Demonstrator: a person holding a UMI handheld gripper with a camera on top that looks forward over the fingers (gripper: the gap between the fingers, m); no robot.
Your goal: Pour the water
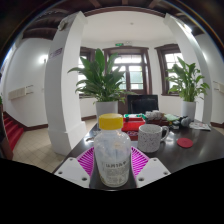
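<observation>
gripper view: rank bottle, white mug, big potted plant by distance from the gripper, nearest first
1. Bottle, yellow cap: between the fingers of the gripper, against the pink pads.
2. White mug: on the dark table, just beyond the right finger.
3. Potted plant: well behind the table, ahead and slightly left, beside the white pillar.

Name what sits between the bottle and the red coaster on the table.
In the gripper view, a white mug sits between the bottle, which the claw grips, and the red coaster.
</observation>
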